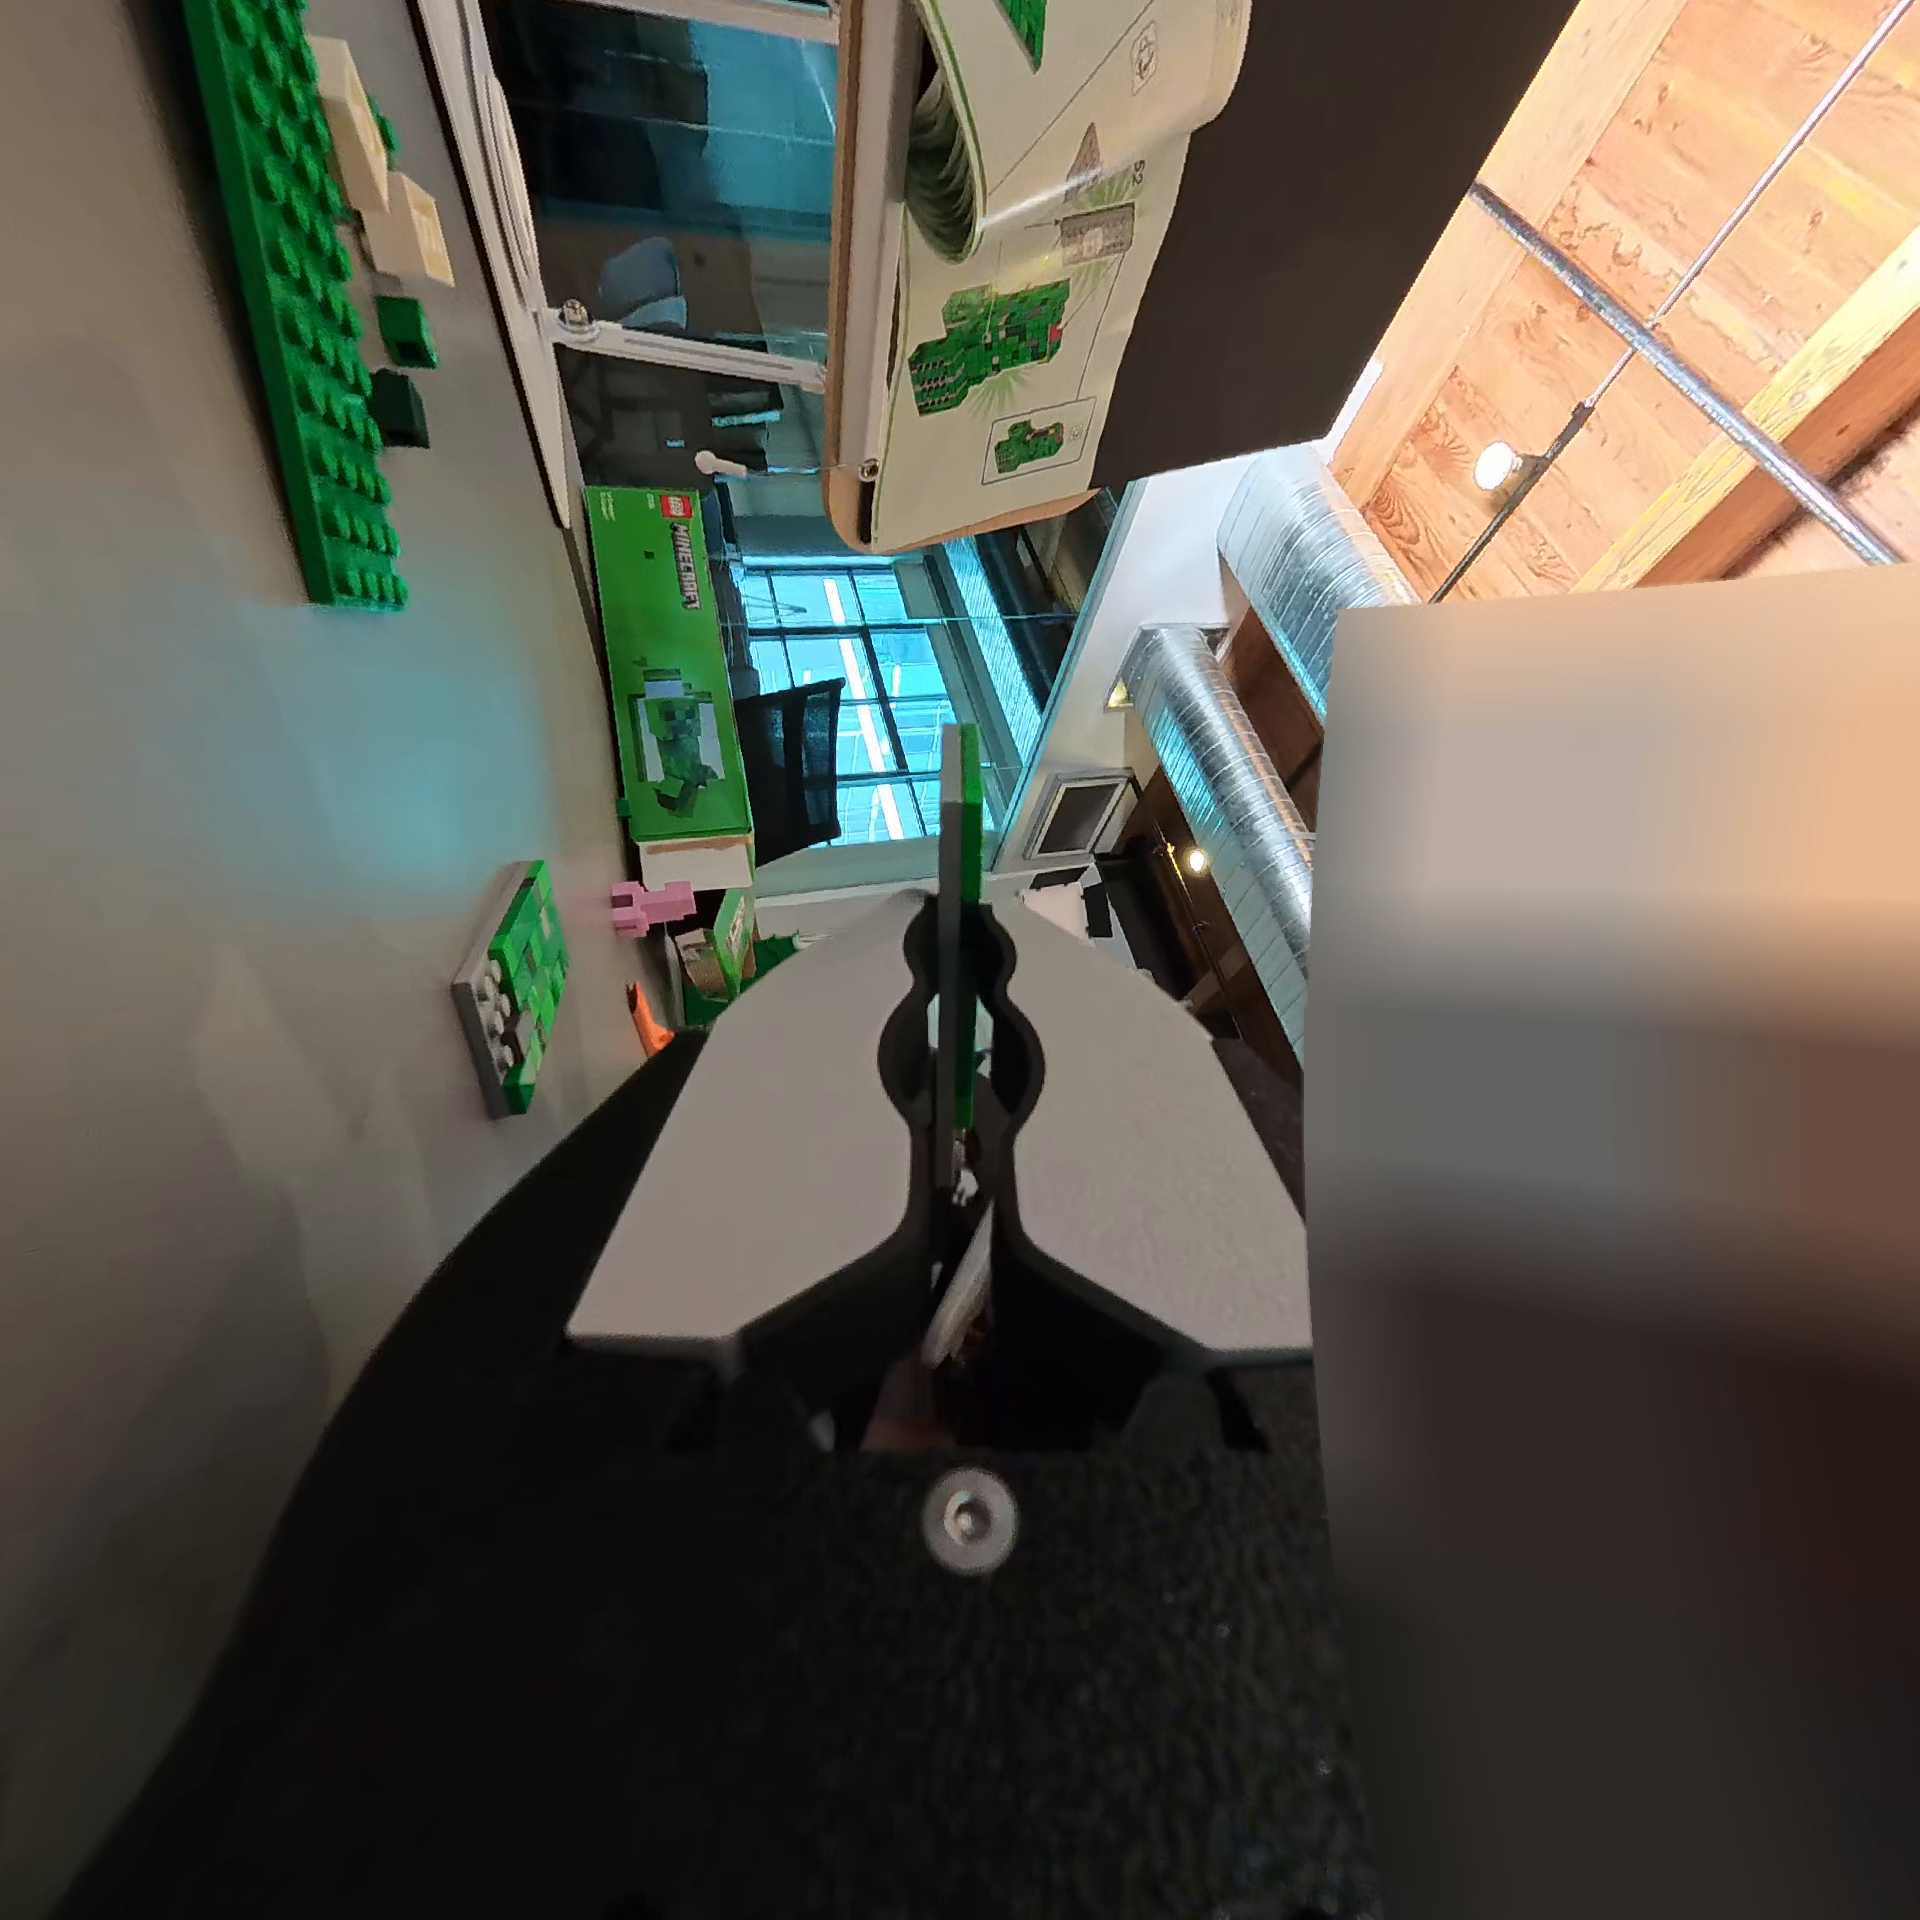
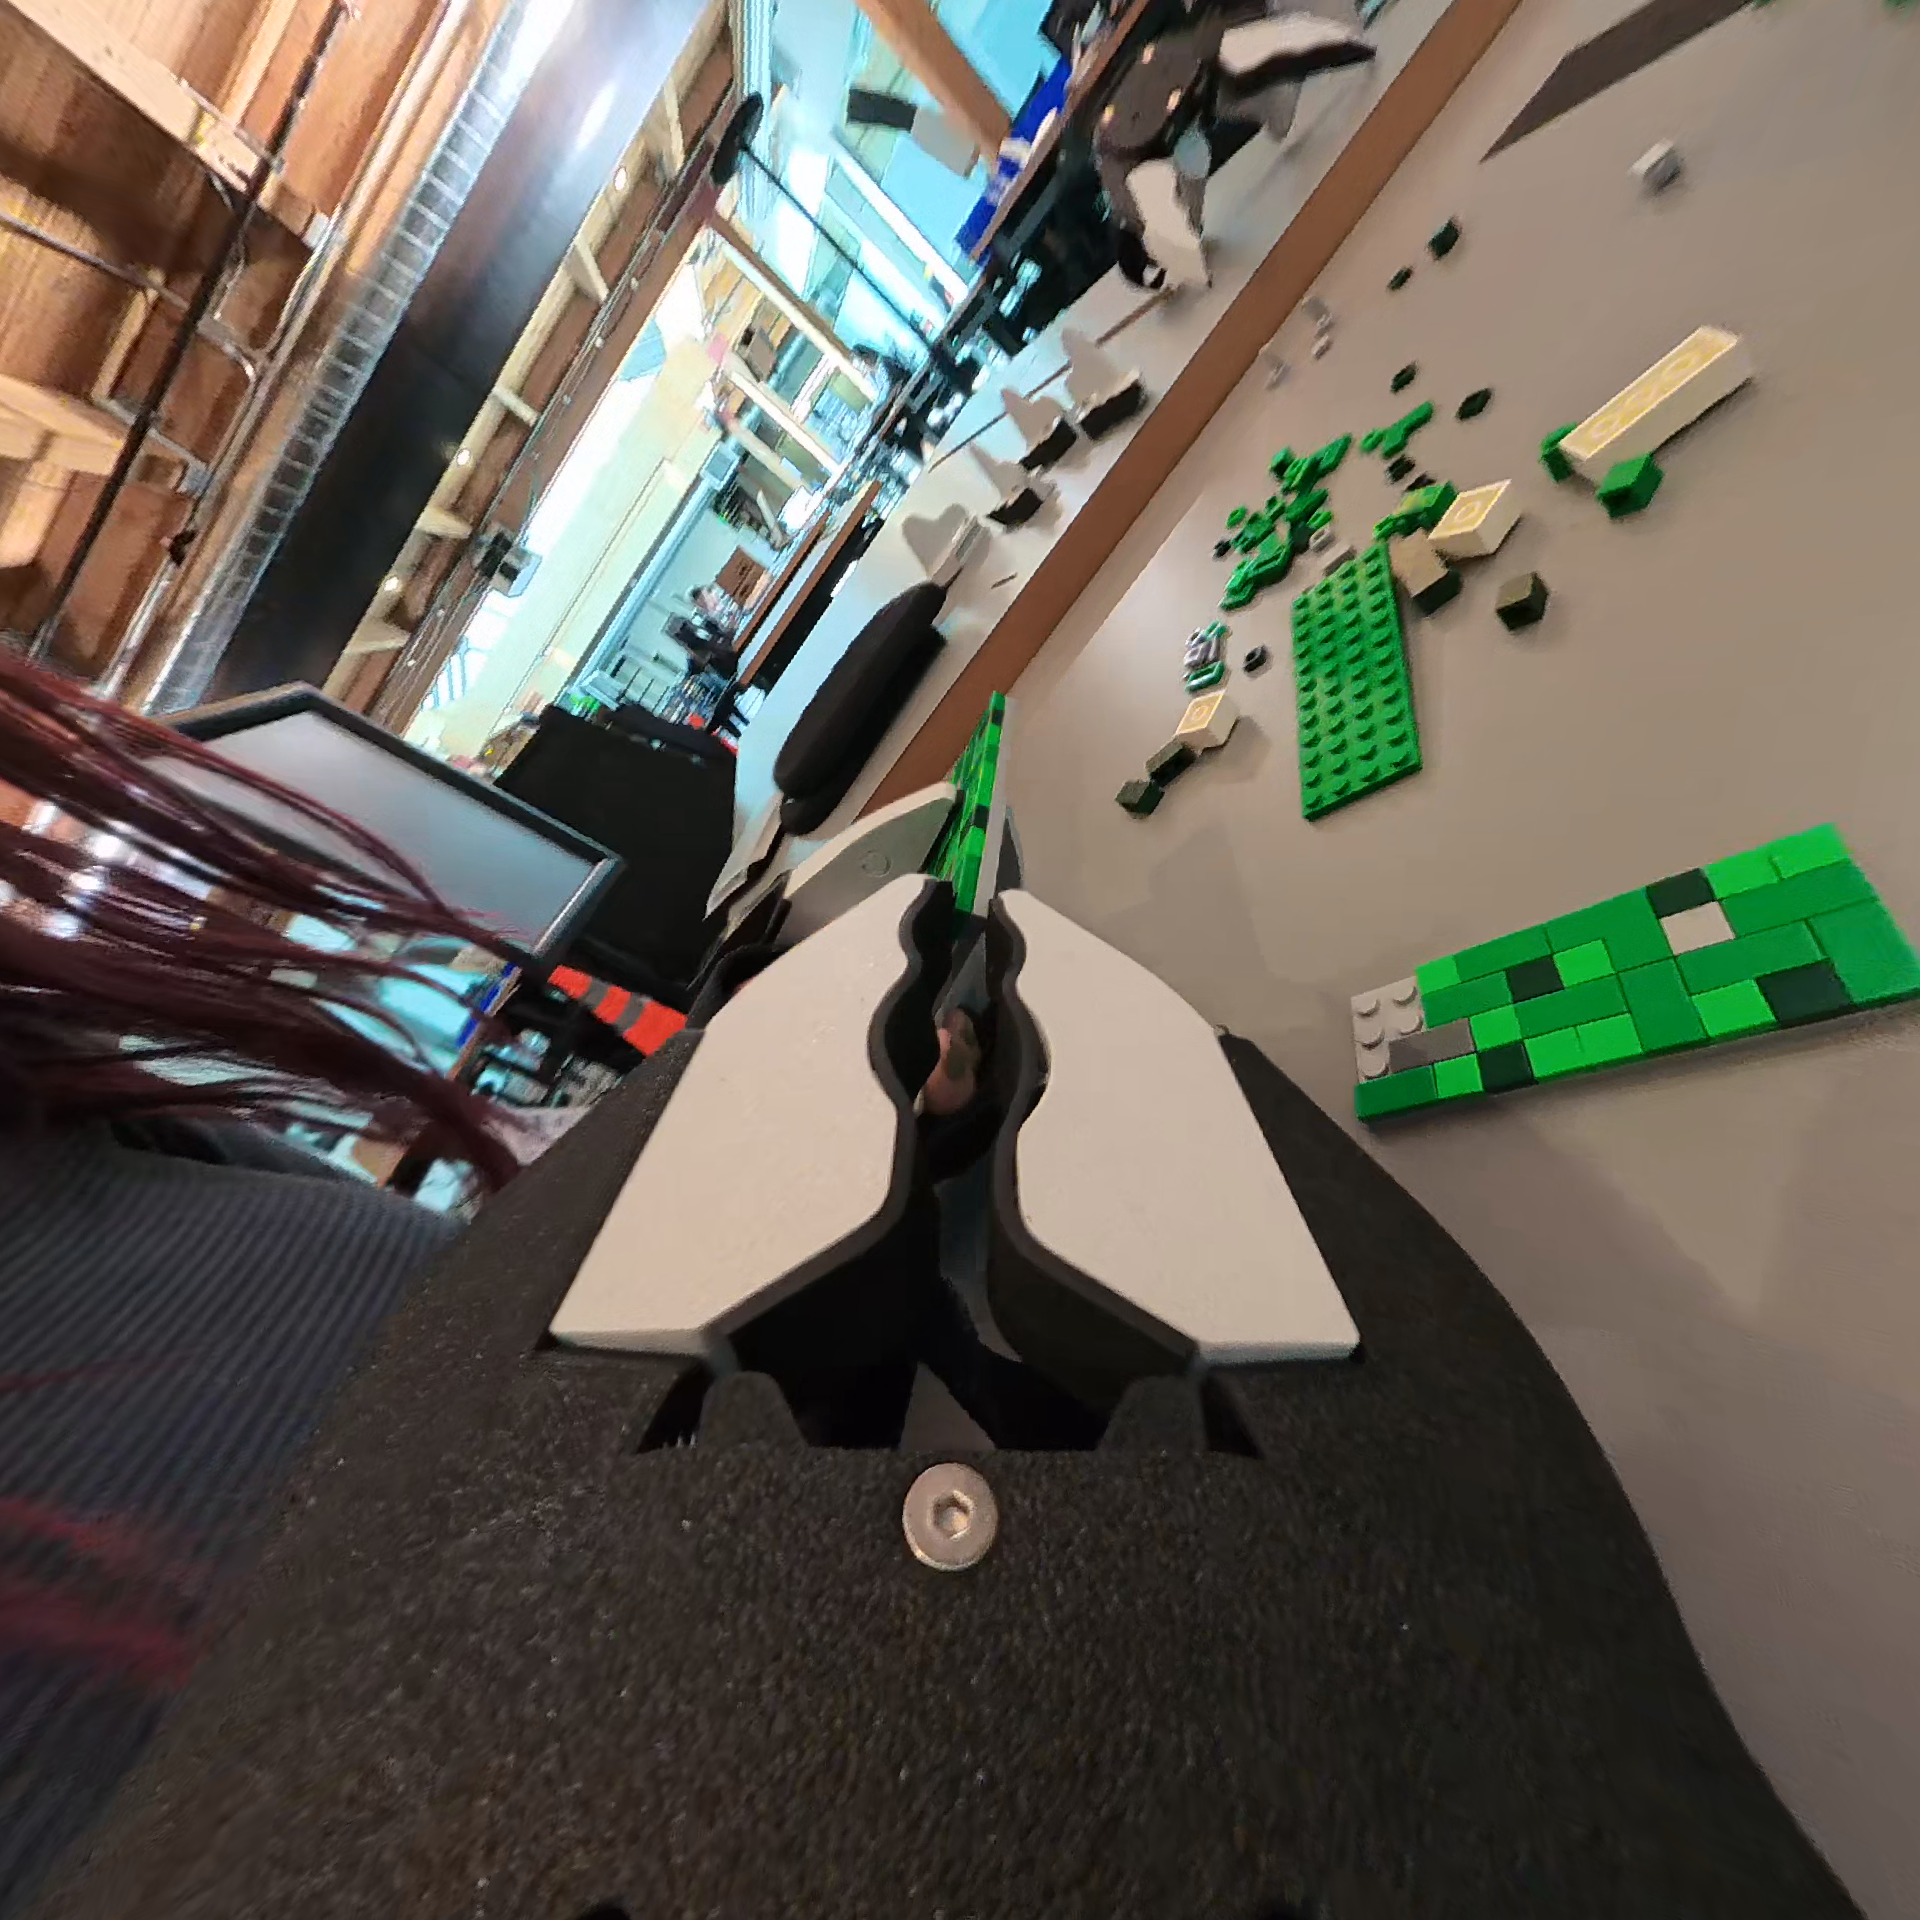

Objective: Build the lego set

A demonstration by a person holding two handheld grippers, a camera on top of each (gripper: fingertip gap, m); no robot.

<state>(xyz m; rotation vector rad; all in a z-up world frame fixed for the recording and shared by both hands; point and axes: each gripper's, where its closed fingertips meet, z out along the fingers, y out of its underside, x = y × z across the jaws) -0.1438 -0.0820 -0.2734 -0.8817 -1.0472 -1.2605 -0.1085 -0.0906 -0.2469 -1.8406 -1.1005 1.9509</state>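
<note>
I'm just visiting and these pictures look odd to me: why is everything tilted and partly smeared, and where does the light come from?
Left wrist view: camera rolled sideways, the grey table runs up the left edge with a bluish window sheen; the smooth patch at right is blur laid over afterwards.
Right wrist view: also tilted, wide-angle stretch at the edges, bright windows washed out, the far loose bricks soft.

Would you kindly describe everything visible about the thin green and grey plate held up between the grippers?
The plate is a flat plastic brick panel, grey on one face, tiled in mixed greens on the other. It is held edge-on above the table. The left gripper is shut on one end and the right gripper on another, with its far end jutting past the fingertips.
</note>
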